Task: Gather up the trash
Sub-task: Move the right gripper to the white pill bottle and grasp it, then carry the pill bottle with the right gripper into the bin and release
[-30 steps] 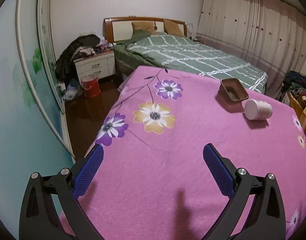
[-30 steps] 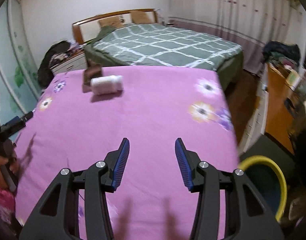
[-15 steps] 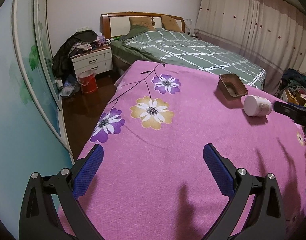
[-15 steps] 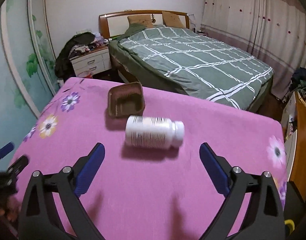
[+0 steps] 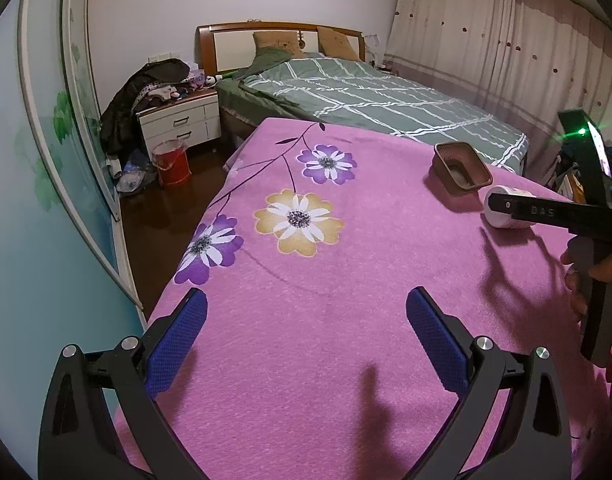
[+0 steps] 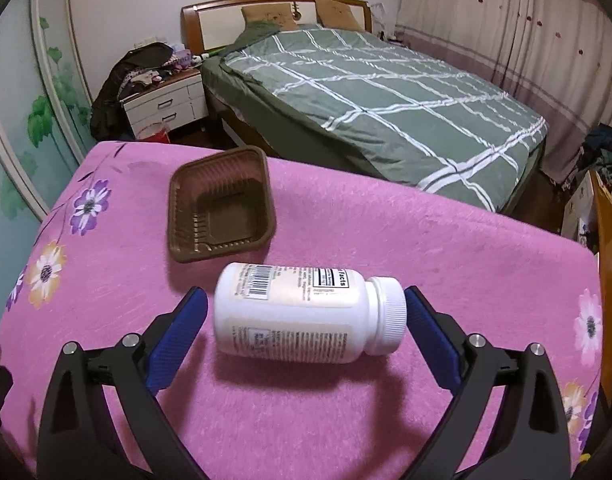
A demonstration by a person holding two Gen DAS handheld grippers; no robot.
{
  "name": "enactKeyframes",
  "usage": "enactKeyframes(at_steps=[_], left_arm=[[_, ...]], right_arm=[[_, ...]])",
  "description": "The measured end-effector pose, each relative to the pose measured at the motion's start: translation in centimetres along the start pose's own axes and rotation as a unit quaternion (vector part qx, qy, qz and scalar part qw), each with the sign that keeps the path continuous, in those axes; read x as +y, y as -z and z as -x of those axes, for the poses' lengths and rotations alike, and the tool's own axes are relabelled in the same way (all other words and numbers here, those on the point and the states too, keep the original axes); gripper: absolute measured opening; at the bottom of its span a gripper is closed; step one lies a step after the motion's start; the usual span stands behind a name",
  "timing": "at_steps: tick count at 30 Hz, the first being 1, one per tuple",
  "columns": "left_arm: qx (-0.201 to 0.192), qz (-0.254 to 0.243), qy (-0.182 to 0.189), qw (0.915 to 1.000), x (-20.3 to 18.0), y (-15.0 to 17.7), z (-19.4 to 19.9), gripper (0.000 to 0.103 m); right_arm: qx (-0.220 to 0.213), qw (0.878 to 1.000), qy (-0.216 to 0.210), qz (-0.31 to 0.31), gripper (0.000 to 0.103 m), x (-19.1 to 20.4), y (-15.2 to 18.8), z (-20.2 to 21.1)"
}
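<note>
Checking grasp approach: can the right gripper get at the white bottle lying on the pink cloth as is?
Probably yes. The white bottle lies on its side between the right gripper's jaws, which are closing; its length nearly fills the gap. The brown tray sits behind, clear of the approach.

Both wrist cameras angle down over the pink flowered cloth (image 5: 306, 340); the right sits close above the white bottle (image 6: 301, 312), which both views share.
</note>
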State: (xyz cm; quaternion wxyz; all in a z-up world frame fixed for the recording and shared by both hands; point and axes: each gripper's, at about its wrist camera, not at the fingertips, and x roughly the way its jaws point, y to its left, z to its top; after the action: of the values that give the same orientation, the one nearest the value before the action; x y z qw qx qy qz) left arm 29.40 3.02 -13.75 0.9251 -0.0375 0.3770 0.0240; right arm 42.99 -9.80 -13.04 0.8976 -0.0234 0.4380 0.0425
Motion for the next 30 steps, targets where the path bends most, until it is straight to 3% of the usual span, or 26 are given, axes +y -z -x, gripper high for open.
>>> enactKeyframes(at_steps=[1, 8, 15, 23, 30], left_arm=[[0.001, 0.000, 0.000, 1.0000, 0.0, 0.0, 0.0, 0.098], [0.001, -0.001, 0.002, 1.0000, 0.0, 0.1, -0.1, 0.098], [-0.013, -0.008, 0.002, 0.9999, -0.4, 0.2, 0.4, 0.098], [-0.026, -0.018, 0.001, 0.9995, -0.8, 0.1, 1.0, 0.098], [-0.034, -0.030, 0.000, 0.9990, -1.2, 0.2, 1.4, 0.098]], right_arm=[[0.003, 1.000, -0.003, -0.006, 0.080, -0.2, 0.0, -0.1], [-0.015, 0.999, 0.000, -0.030, 0.079, -1.6, 2.2, 2.8], [-0.057, 0.995, 0.009, -0.076, 0.080, -5.6, 7.3, 9.9], [-0.096, 0.979, 0.092, -0.157, 0.080, -13.4, 15.9, 19.1], [-0.080, 0.953, 0.176, -0.235, 0.080, -21.5, 22.1, 22.9]])
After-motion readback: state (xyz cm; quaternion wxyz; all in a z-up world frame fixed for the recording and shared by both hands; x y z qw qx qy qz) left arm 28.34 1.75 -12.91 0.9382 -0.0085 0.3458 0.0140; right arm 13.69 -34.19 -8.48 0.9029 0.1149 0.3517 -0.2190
